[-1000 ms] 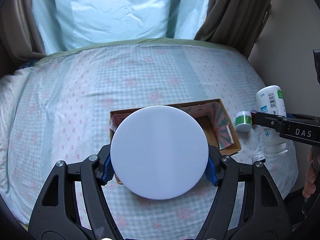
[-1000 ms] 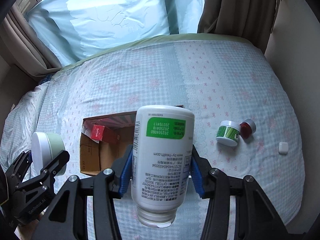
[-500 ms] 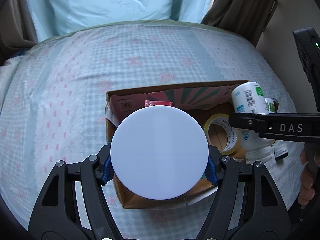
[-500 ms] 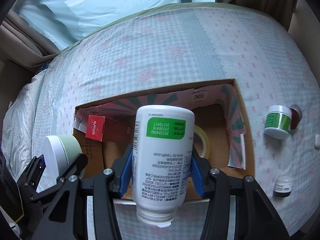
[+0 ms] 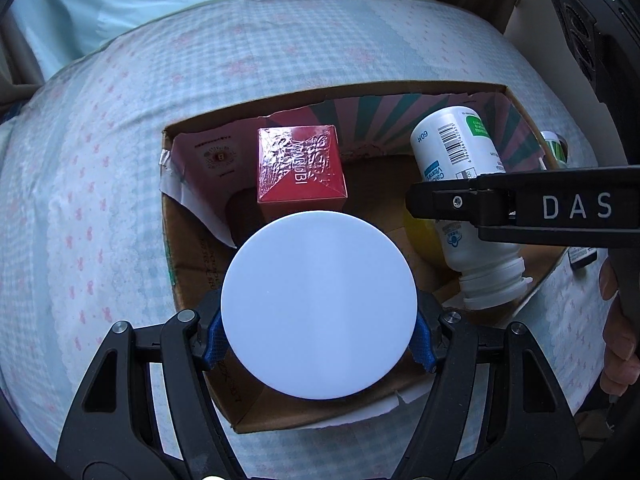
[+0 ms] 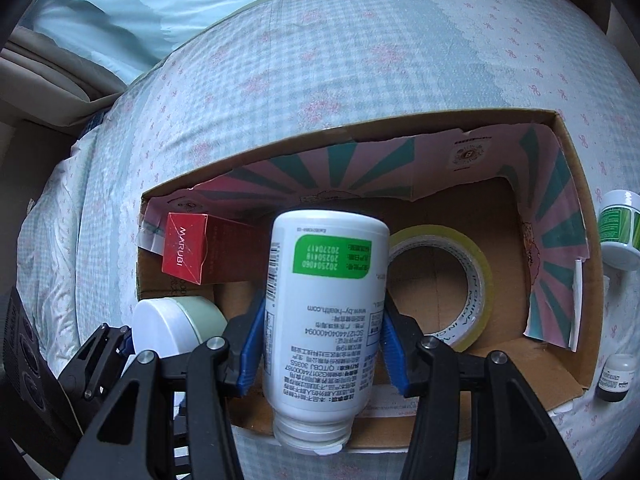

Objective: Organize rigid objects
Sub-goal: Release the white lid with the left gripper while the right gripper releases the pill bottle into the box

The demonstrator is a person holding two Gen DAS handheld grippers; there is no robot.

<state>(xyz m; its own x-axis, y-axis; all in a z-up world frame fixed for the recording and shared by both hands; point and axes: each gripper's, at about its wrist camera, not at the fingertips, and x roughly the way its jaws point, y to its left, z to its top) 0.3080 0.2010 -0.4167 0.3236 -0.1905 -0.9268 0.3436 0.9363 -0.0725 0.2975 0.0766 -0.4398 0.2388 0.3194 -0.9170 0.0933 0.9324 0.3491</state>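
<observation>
Right wrist view: your right hand-held gripper point(image 6: 324, 344) pinches the bottle point(image 6: 322, 316), long axis along its fingers, box point(image 6: 552, 114) floor directly beneath.

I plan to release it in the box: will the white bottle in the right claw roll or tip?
The white bottle, round and smooth, would probably roll if laid flat. Held cap-end toward the camera, it may tip. The tape roll beside it might stop it.

red box point(image 6: 186, 252): MARUBI | right gripper point(image 5: 576, 206): DAS | bottle point(image 6: 326, 316): www.by-health.com
</observation>
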